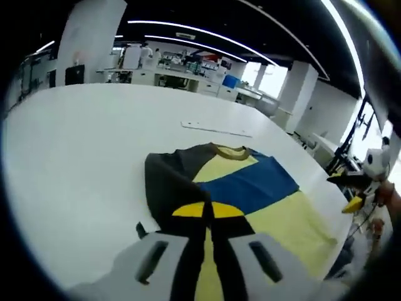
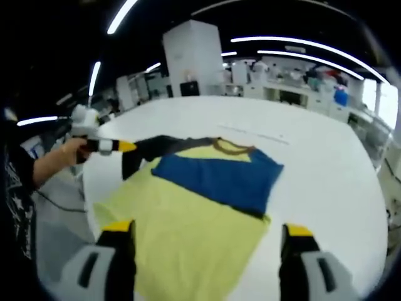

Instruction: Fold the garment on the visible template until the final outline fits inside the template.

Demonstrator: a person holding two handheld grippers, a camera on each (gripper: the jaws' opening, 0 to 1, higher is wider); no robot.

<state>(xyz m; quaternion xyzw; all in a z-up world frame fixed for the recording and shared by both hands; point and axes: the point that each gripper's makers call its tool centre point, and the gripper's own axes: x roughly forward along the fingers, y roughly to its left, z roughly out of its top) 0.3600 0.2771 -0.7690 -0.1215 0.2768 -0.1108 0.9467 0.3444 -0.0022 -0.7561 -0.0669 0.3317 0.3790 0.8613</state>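
**Shirt spread flat, one sleeve pinched**

Left gripper view: the left gripper (image 1: 210,213) is clamped narrow on the dark sleeve of the garment (image 1: 250,188), which lies near the table's (image 1: 75,157) close edge.

Right gripper view: the right gripper (image 2: 207,233) stands wide above the yellow hem; the garment (image 2: 207,194) lies flat.

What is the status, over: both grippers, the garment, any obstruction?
Left gripper shut on dark sleeve. Right gripper open above garment, touching nothing. Garment partly folded on white table. Template outline unclear. No obstruction seen.
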